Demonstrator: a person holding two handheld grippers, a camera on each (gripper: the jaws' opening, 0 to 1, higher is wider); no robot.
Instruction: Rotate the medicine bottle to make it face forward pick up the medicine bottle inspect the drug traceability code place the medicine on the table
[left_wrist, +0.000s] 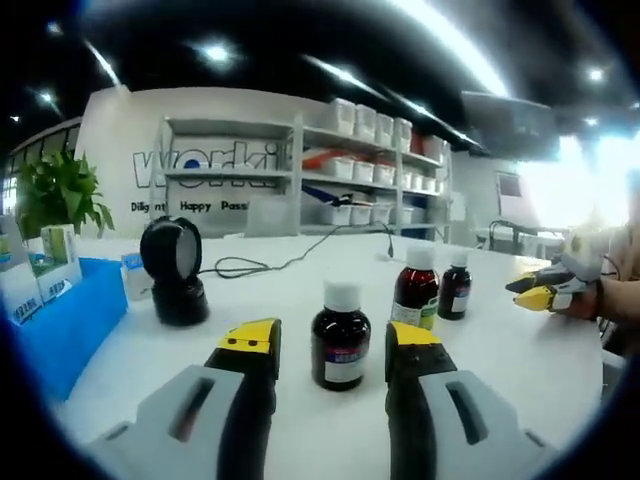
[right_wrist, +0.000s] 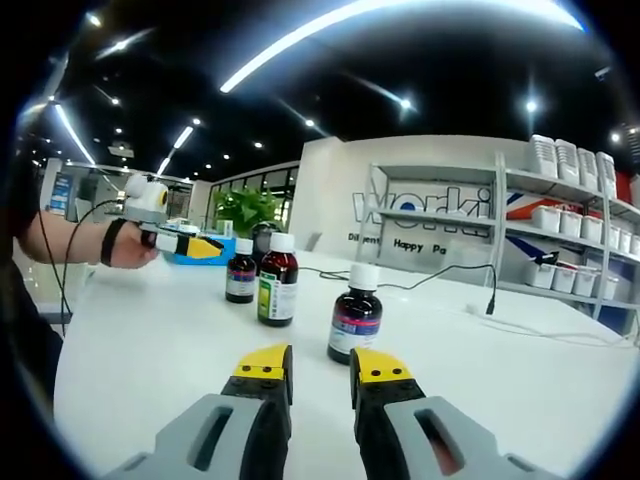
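Bright ceiling strip lights (right_wrist: 400, 15), window glare (left_wrist: 575, 175) at right, strong fisheye bending, soft edges.

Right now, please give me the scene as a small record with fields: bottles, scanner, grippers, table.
bottles: three dark bottles with white caps, all upright on the table; nearest bottle stands alone, other two bottles stand close together farther back
scanner: black scanner with cable, left of the bottles in the left gripper view
left gripper: open, nearest bottle just ahead between its jaws, not gripped
right gripper: open, holding nothing
table: white
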